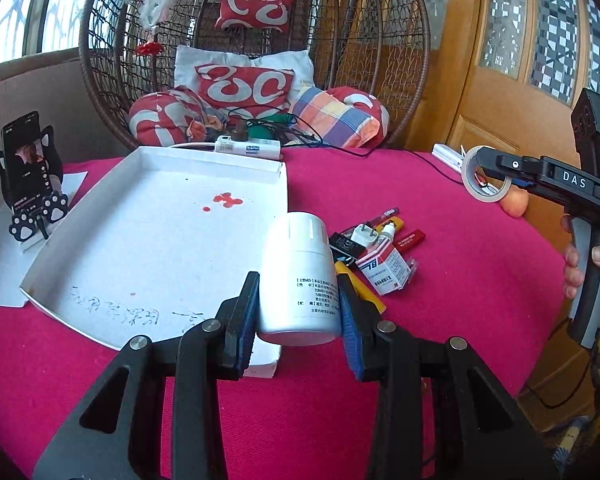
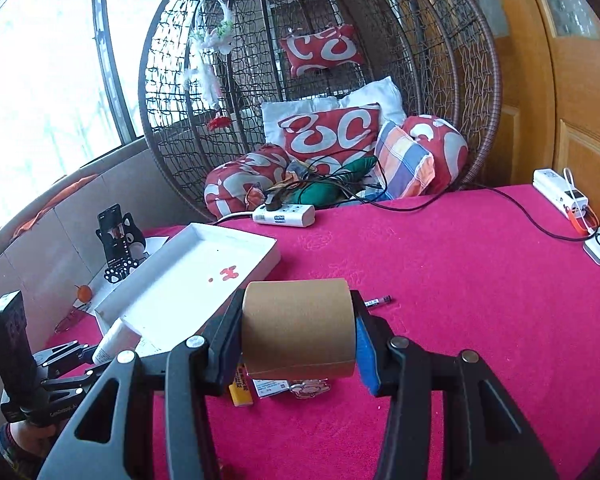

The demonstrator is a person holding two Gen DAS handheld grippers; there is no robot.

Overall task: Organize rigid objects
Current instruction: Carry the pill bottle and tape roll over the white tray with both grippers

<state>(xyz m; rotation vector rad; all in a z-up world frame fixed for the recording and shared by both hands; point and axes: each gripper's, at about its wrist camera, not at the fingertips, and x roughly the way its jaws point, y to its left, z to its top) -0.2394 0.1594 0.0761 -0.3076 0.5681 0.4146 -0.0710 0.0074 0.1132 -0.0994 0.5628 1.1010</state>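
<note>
My left gripper [image 1: 300, 304] is shut on a white plastic bottle [image 1: 300, 276] and holds it above the near right corner of the white tray [image 1: 100, 240]. My right gripper [image 2: 298, 332] is shut on a brown tape roll [image 2: 300, 328] and holds it above the pink table. The right gripper with the tape roll [image 1: 486, 179] also shows at the right in the left wrist view. The left gripper with the bottle [image 2: 114, 340] shows at the lower left in the right wrist view. The tray [image 2: 160, 296] has red stains and nothing in it.
A pile of small items lies right of the tray: a red-and-white box [image 1: 384, 270], a white plug [image 1: 364, 236], pens [image 1: 388, 213], a yellow item [image 2: 240, 390]. A phone on a cat stand [image 1: 24, 160], a power strip [image 2: 284, 214] and a wicker chair [image 2: 320, 80] stand behind.
</note>
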